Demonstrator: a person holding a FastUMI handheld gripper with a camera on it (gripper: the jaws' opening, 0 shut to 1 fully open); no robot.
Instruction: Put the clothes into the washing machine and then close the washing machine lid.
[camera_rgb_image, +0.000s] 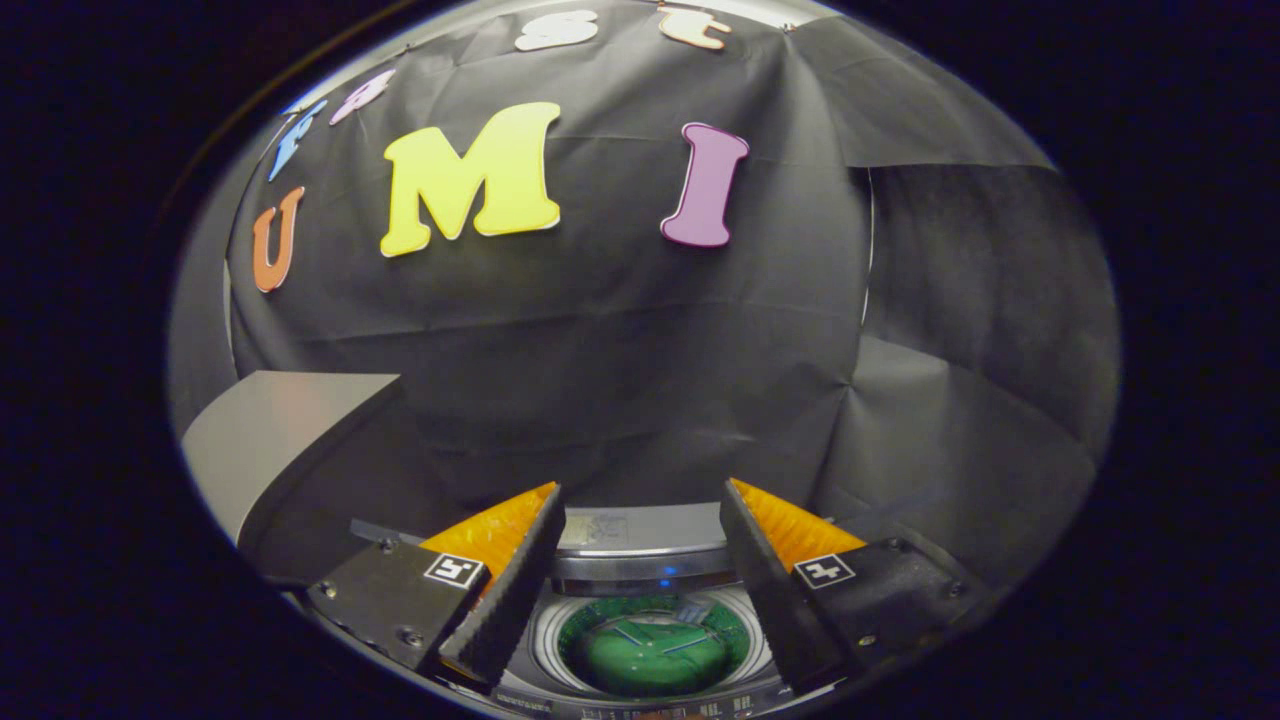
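Observation:
My gripper (642, 487) is open, with a wide gap and nothing between its fingers. It hovers above the washing machine (640, 545), a grey top-loader seen below and between the fingers. The round drum opening (652, 648) has a pale rim, and something green (645, 655) lies inside it. I cannot tell whether the green thing is cloth. A small blue light (667, 572) glows on the grey rear panel. Whether the lid is up or down cannot be told from here.
A grey flat panel (280, 430) slants up beyond the left finger. The black cloth wall (640, 330) hangs close behind the machine and wraps round to the right (980, 350).

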